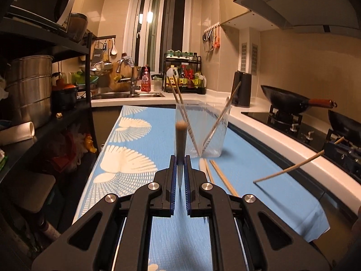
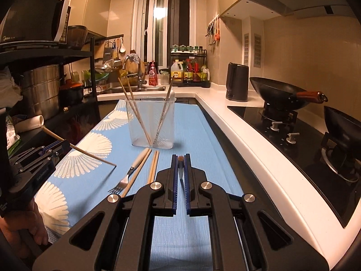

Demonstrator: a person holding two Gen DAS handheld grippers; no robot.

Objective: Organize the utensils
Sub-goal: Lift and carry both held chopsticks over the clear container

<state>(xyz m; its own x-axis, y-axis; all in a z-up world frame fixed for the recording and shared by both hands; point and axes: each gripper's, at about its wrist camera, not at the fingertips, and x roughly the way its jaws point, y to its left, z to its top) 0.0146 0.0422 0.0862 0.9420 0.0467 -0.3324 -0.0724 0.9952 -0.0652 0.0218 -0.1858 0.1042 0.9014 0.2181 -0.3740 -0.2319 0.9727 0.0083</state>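
- left gripper (image 1: 180,169) clamped on one chopstick (image 1: 181,140), held clear above the blue cloth (image 1: 140,140)
- right gripper (image 2: 180,167) pinched tight on a second chopstick (image 2: 180,159), also off the cloth
- clear container (image 2: 150,122) upright on the cloth, three chopsticks leaning inside
- fork (image 2: 133,169) and loose chopstick pair (image 2: 154,166) lie flat just in front of the container

A home kitchen: wok (image 2: 279,94) on a gas hob (image 2: 293,133), sink (image 1: 128,95), spice rack (image 2: 189,67).
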